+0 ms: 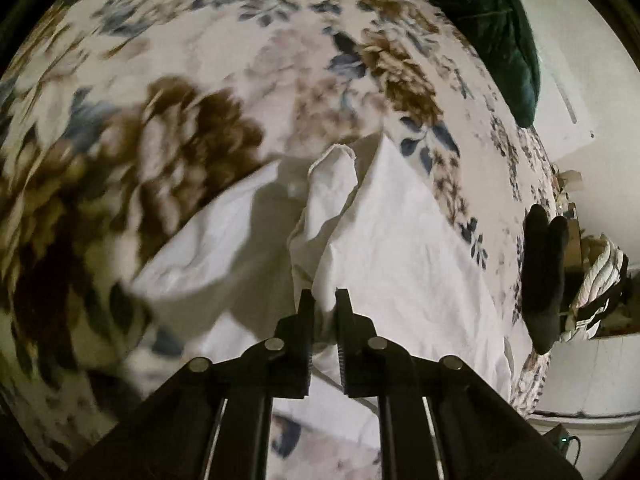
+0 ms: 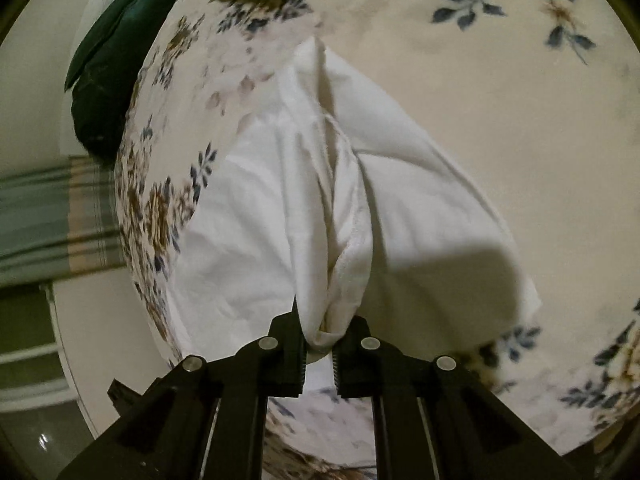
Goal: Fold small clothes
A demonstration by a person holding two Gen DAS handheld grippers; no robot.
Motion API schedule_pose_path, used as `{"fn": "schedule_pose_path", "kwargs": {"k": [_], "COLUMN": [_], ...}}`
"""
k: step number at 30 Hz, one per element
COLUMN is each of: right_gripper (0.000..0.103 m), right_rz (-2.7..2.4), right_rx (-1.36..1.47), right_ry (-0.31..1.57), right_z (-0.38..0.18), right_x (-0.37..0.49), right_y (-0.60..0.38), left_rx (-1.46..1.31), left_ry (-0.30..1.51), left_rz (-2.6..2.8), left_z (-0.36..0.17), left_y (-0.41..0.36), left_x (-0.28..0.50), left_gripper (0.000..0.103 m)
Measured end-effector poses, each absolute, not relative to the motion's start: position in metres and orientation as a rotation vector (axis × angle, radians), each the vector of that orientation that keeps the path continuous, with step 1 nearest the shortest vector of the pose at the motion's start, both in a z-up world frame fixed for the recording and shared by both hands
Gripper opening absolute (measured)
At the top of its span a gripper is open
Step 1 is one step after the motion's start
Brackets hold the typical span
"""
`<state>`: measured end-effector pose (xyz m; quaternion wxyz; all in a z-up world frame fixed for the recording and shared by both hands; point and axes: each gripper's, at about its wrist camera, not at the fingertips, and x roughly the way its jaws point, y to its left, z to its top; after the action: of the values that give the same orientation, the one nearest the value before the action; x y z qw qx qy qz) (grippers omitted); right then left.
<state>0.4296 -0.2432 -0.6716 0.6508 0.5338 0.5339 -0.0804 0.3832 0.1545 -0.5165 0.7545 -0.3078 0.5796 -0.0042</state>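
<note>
A small white cloth (image 1: 404, 240) lies partly lifted over a floral bedsheet (image 1: 168, 80). My left gripper (image 1: 325, 304) is shut on a bunched corner of the white cloth, which stands up between the fingers. In the right wrist view the same white cloth (image 2: 280, 216) stretches away from me, and my right gripper (image 2: 322, 332) is shut on a gathered hem of it. Both held edges are raised off the sheet, and the cloth sags between them with folds down the middle.
A dark green cushion (image 1: 504, 32) lies at the far edge of the bed, also in the right wrist view (image 2: 112, 68). A dark gloved hand (image 1: 544, 276) shows at the right bed edge. A striped fabric (image 2: 52, 216) hangs left of the bed.
</note>
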Motion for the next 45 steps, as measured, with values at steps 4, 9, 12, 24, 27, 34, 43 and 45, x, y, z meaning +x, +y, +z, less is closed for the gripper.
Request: {"fn": "schedule_pose_path", "kwargs": {"k": [4,9,12,24,27,34,43,45], "right_gripper": [0.010,0.010,0.020,0.045,0.045,0.009,0.025,0.057], "right_rz": [-0.195,-0.192,-0.177,-0.221,-0.207,-0.050,-0.196,-0.210], "right_rx": [1.196,1.161,1.083,0.991,0.964,1.126,1.285,1.224], "right_ry": [1.252,1.351,1.430,1.263,1.286,1.187,1.258,1.243], "right_z": [-0.672,-0.692,-0.700,-0.677,-0.690,-0.694,-0.724,-0.706], "right_x": [0.420,0.404,0.406,0.452,0.469,0.467,0.440,0.435], "right_y": [-0.247,-0.245,-0.244,-0.282,-0.271,-0.266,-0.305,-0.306], "left_rx": [-0.695,-0.667,-0.634,-0.364,-0.296,-0.708,-0.631,-0.532], "left_ry": [1.304,1.367,1.389,1.396,1.393,1.341,1.435,1.380], "left_rz": [0.021,0.025,0.010,-0.114,-0.166,-0.297,-0.280,-0.265], "left_z": [-0.526,-0.549,-0.537,-0.543,-0.557,-0.563,-0.556,-0.528], "left_y": [0.161,0.165,0.168,0.130,0.109,0.154,0.159,0.153], "left_x": [0.366,0.363,0.367,0.439,0.446,0.437,0.442,0.437], "left_gripper": [0.008,0.011,0.018,0.052,0.044,0.012,0.045,0.066]}}
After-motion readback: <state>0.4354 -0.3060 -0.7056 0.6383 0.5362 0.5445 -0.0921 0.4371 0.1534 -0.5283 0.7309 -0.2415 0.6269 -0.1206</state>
